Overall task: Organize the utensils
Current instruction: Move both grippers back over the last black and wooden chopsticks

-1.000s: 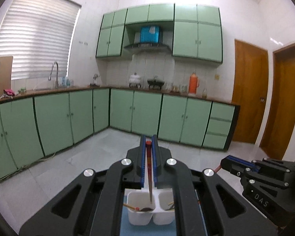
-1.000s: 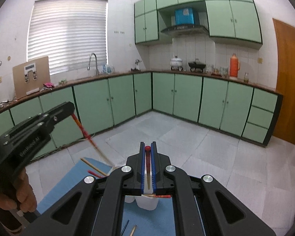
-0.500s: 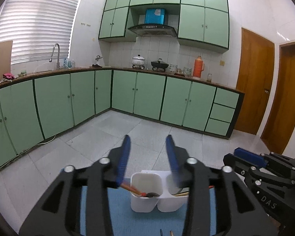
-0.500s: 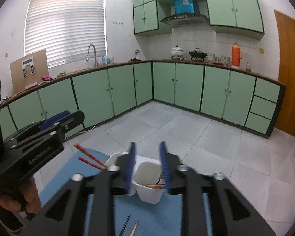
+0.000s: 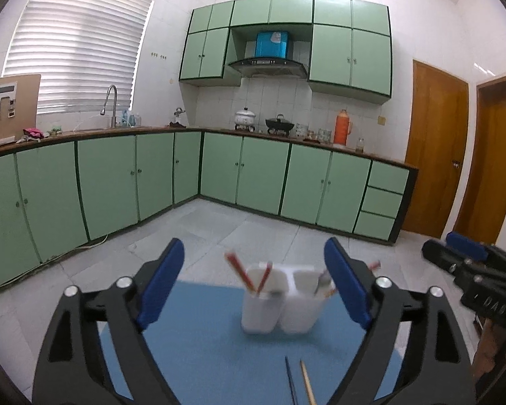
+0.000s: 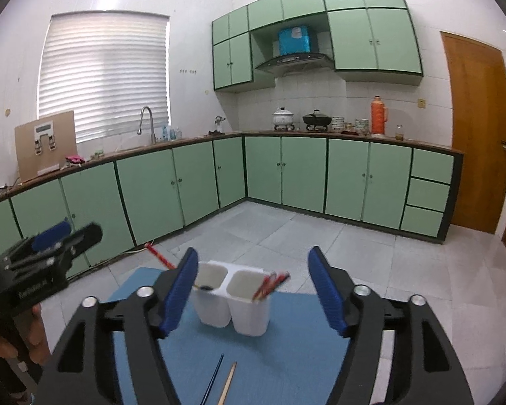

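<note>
Left wrist view: the left gripper (image 5: 253,290) has matte black arms with bolt heads and flat blue fingers (image 5: 160,283), which are opening wide with nothing pressed between them. Ahead of them, and a little blurred, stands a white plastic holder (image 5: 280,307) with two rounded-square cups joined side by side. Red chopsticks (image 5: 243,271) lean out of its left cup; a dark utensil and more red sticks show in the right one. The holder stands on a smooth blue mat (image 5: 199,351) covering the tabletop. Near the bottom edge a dark thin stick (image 5: 290,384) and a pale wooden stick (image 5: 307,384) lie side by side on the mat. The right gripper (image 5: 469,263) juts in at the right edge.

Right wrist view: the right gripper (image 6: 253,290) is likewise opening, its blue fingers (image 6: 180,295) clear of everything. The holder (image 6: 232,298) sits between them farther off. The left gripper (image 6: 50,253) is seen at the left, in a hand (image 6: 3,341). Behind are glossy pale green cabinets (image 6: 303,172), a grey tiled floor (image 6: 320,233), white wall tiles, a slatted blind (image 6: 104,74) and a wooden door (image 6: 475,128).
</note>
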Tool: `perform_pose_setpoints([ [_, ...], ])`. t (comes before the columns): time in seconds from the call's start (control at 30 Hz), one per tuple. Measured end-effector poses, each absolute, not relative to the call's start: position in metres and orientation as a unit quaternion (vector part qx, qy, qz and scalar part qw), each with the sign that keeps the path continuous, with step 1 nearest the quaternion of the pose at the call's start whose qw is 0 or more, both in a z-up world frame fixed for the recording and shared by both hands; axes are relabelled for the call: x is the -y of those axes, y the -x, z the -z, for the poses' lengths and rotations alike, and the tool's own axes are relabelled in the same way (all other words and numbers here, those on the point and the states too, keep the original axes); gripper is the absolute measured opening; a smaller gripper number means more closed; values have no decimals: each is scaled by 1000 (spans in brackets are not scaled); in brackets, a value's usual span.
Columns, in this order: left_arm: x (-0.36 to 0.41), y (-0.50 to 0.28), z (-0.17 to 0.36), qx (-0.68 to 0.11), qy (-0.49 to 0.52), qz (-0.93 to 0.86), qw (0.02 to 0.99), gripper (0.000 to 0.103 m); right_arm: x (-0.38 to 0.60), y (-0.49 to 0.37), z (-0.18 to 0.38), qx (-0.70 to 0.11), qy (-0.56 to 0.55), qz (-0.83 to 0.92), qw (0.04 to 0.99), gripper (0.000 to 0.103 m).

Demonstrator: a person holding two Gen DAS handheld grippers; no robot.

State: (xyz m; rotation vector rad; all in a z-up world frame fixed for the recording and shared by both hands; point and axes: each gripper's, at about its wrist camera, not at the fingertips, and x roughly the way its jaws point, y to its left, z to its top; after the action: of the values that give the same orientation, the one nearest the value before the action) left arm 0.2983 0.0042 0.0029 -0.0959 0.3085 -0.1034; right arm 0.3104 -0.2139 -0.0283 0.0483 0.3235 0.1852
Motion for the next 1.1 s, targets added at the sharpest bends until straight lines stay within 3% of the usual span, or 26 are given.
perform_pose_setpoints([
  [0.23,-8,-257,44,-210,37,60,975,90,221,-264,72,-185,-46,-75,979,90],
  [0.53,-9,-226,105,-288,17,65,955,92,219,-235,139,-270,-67,-63,958,95],
  [0.87,-9,-203,155,-345,1,67,936,93,208,-206,192,-330,-69,-65,939,95],
  [1.1,-12,-193,170,-360,-3,60,931,93,192,-188,216,-359,-58,-74,929,80],
])
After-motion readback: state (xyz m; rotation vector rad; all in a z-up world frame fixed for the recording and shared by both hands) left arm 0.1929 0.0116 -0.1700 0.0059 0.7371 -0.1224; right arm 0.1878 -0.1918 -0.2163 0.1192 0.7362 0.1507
